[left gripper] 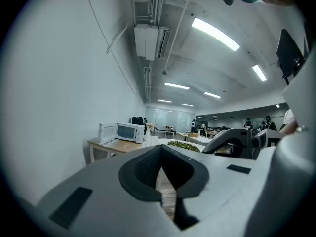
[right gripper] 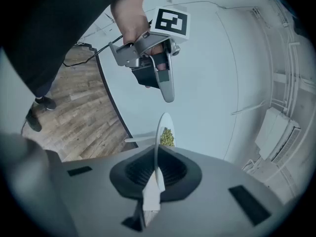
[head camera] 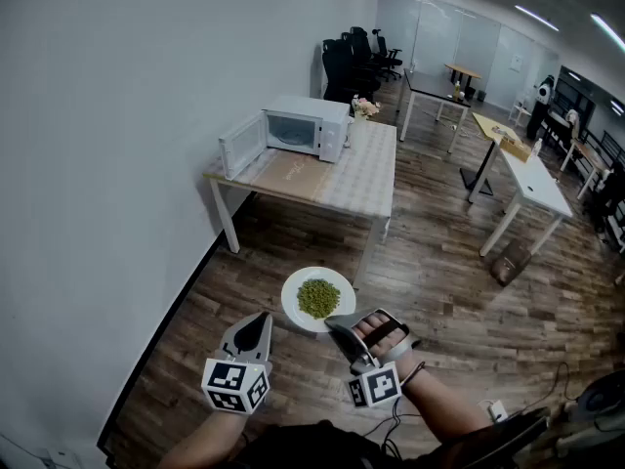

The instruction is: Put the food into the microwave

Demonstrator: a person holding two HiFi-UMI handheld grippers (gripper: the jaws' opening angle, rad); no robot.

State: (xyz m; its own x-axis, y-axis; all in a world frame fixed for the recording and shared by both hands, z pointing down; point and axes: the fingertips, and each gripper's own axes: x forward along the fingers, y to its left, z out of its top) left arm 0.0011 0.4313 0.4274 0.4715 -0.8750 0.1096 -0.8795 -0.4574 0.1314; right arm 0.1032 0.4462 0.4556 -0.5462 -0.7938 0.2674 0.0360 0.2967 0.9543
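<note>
A white plate (head camera: 293, 301) of green food (head camera: 317, 297) hangs over the wooden floor, with my right gripper (head camera: 339, 322) shut on its near rim. The right gripper view shows the plate (right gripper: 162, 127) edge-on, clamped between the jaws, with the food (right gripper: 168, 137) on it. My left gripper (head camera: 259, 322) is beside the plate on its left, shut and holding nothing. The white microwave (head camera: 305, 127) stands on a table (head camera: 361, 179) ahead, its door (head camera: 241, 145) swung open to the left. It also shows far off in the left gripper view as a small microwave (left gripper: 129, 131).
A white wall (head camera: 107, 184) runs along the left. Desks (head camera: 532, 179) and black office chairs (head camera: 356, 62) fill the room beyond the table. A brown box (head camera: 511, 260) lies on the floor at the right, and cables (head camera: 493, 408) lie near my feet.
</note>
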